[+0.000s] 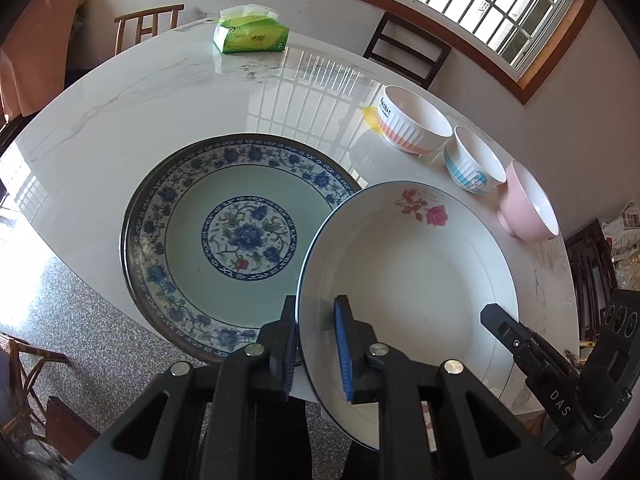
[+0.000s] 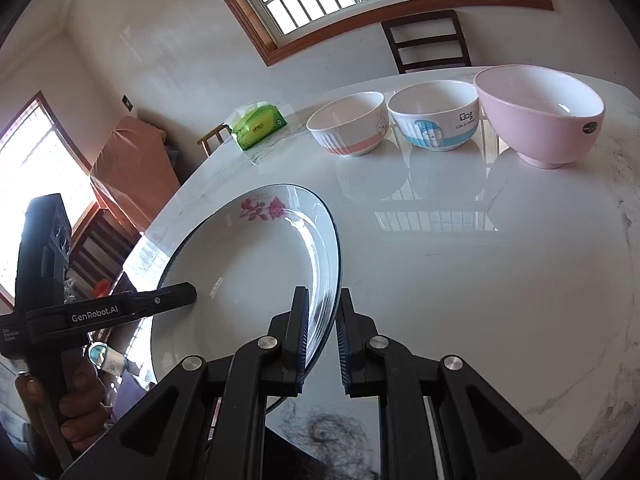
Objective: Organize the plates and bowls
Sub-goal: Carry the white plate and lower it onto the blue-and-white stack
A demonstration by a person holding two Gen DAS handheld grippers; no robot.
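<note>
1. A white marble-look round table (image 1: pixel 120 120) fills both views. Its polished top is glossy and looks slippery — a dish set down crooked could slide toward the edge.
2. A large blue-and-white floral porcelain plate (image 1: pixel 236 240) lies flat on the table near its front edge, partly hidden by the dish carried in front of it. A hard landing on it could chip both.
3. A white deep plate with a thin blue rim and a pink rose print (image 1: pixel 404 264) is held tilted above the table, off to the right of the floral plate and overlapping its right rim.
4. The left gripper (image 1: pixel 316 354) is clenched on this plate's near-left rim; the right gripper (image 2: pixel 323 338) is clamped on the opposite rim, one finger inside, one outside. Uneven pulling by the two hands could twist the glazed rim out of the pads — it may then drop.
5. Three bowls stand in a row, well apart from the plates: a pink plastic bowl (image 2: pixel 540 116), a white bowl with an orange band (image 2: pixel 348 124) and a white bowl with a blue band (image 2: pixel 436 118). A wide swing could knock them.
</note>
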